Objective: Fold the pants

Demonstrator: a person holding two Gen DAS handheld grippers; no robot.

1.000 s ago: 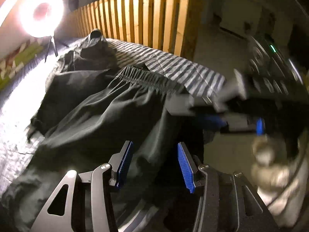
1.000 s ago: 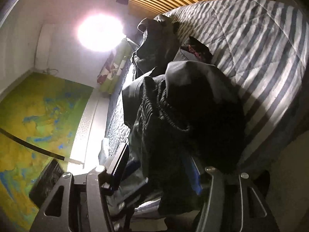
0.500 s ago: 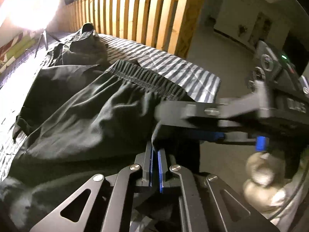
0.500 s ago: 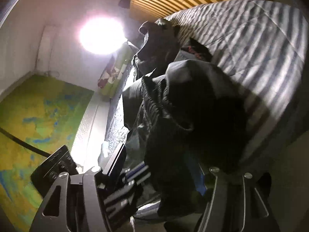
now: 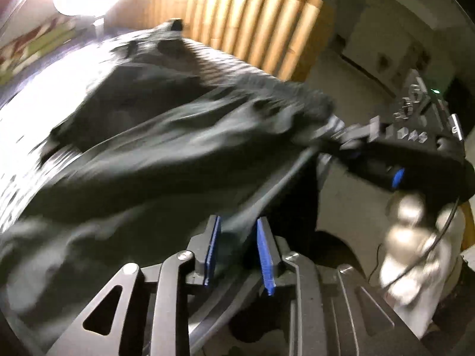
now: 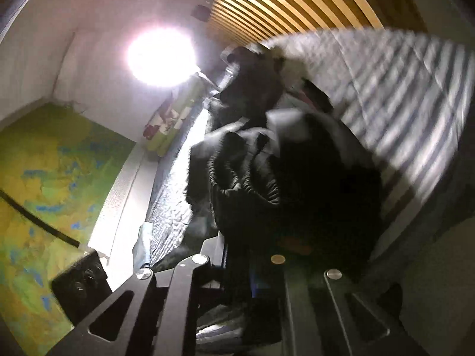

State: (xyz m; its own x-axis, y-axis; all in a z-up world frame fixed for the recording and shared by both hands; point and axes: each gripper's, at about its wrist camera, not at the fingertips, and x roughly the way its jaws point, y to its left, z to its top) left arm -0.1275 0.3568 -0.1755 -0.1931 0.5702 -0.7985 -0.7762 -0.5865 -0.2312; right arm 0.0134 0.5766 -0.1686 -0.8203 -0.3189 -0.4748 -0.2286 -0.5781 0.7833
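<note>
The black pants (image 5: 178, 154) are lifted and stretched over the striped bed (image 5: 225, 56), blurred by motion. A bunch of the cloth fills the gap between my left gripper's (image 5: 239, 255) blue pads (image 5: 212, 252), which stand a little apart and pinch it. From there a taut fold runs up to my right gripper (image 5: 341, 145), which is shut on the elastic waistband end. In the right wrist view the gathered waistband (image 6: 243, 178) hangs right in front of my right gripper (image 6: 237, 270), and dark cloth hides its pads.
A second dark garment pile (image 5: 166, 38) lies further up the bed by the wooden slat headboard (image 5: 252, 20). A bright ring light (image 6: 160, 56) glares at the bedside. A gloved hand (image 5: 415, 237) holds the right gripper. The striped cover (image 6: 400, 89) lies bare on the right.
The left gripper went from open to shut on the cloth, and its pads now stand slightly wider. Both grippers have swung the pants up and across quickly.
</note>
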